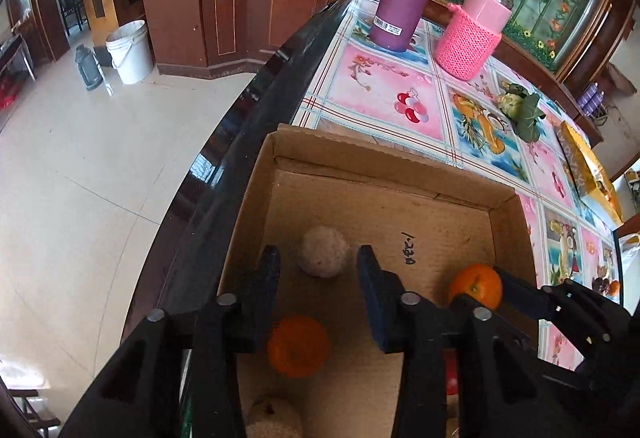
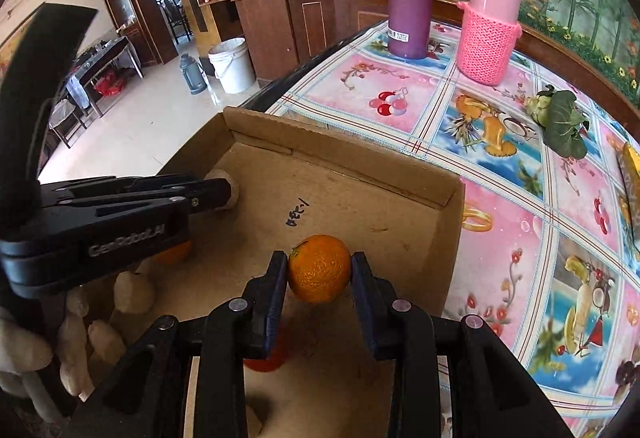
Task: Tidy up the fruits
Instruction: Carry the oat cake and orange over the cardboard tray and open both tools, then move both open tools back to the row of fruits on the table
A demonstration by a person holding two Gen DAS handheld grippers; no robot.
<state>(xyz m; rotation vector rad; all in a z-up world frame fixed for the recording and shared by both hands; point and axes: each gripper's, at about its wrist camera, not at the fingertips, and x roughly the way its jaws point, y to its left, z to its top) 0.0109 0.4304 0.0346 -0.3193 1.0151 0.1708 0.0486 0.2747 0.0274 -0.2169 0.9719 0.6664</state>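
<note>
— What do we record for the right gripper?
— Its fingers clamp an orange above the cardboard box on the desk.
— And the left gripper?
— We note its fingers apart, holding nothing, over a pale round fruit; a second orange lies in the box.

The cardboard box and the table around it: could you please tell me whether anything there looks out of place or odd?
One thing stands out: a leafy green vegetable lies loose on the tablecloth, well apart from the cardboard box where the fruit is gathered. The right tongs grip an orange over the box; nothing looks spilled or damaged.
</note>
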